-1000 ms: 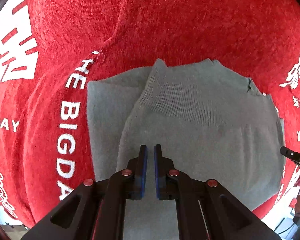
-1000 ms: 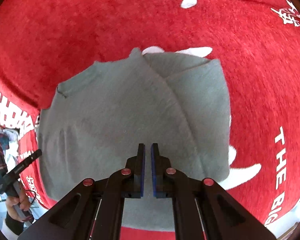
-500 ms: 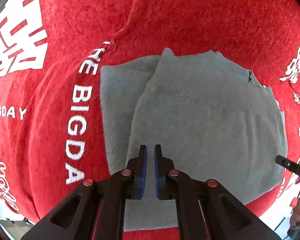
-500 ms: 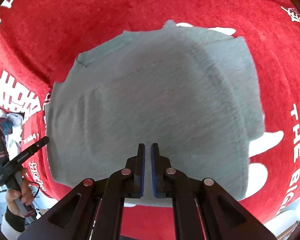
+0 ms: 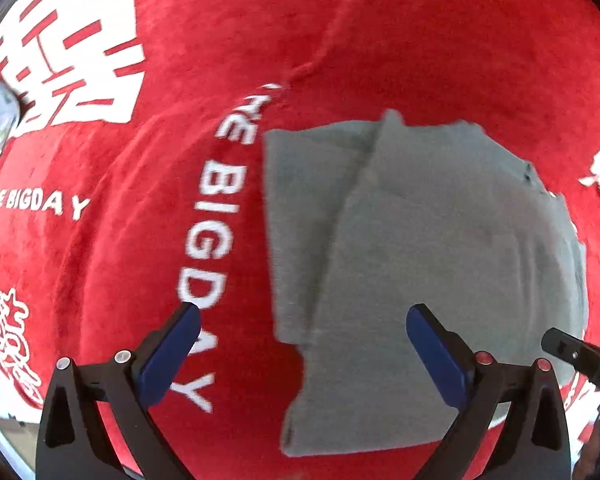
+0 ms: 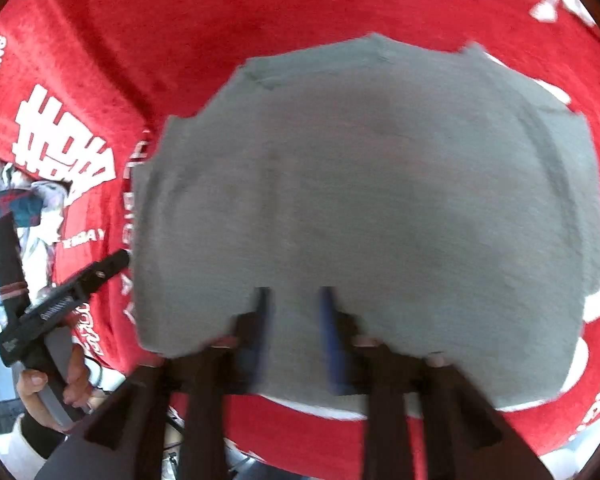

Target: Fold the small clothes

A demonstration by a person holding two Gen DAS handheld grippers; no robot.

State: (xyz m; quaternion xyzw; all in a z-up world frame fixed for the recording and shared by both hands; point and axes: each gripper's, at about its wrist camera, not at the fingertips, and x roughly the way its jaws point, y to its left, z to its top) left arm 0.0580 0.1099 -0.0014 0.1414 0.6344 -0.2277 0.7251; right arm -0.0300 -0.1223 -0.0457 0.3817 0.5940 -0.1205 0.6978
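A grey knit garment (image 5: 432, 264) lies folded flat on a red cloth with white lettering (image 5: 100, 160). It also fills the right wrist view (image 6: 380, 200). My left gripper (image 5: 302, 336) is wide open above the garment's near left edge and holds nothing. My right gripper (image 6: 294, 312) is blurred by motion; its jaws stand partly apart over the garment's near edge and are empty. The other gripper shows at the right edge of the left wrist view (image 5: 576, 356) and at the left of the right wrist view (image 6: 60, 300).
The red cloth (image 6: 300, 8) covers the whole surface around the garment. A hand holds the other gripper's handle at lower left in the right wrist view (image 6: 48, 384). Patterned fabric (image 6: 16, 200) lies beyond the cloth's left edge.
Both grippers were shut and have opened, the left one wide. Both have drawn back and up from the garment, so more of it and the red cloth shows.
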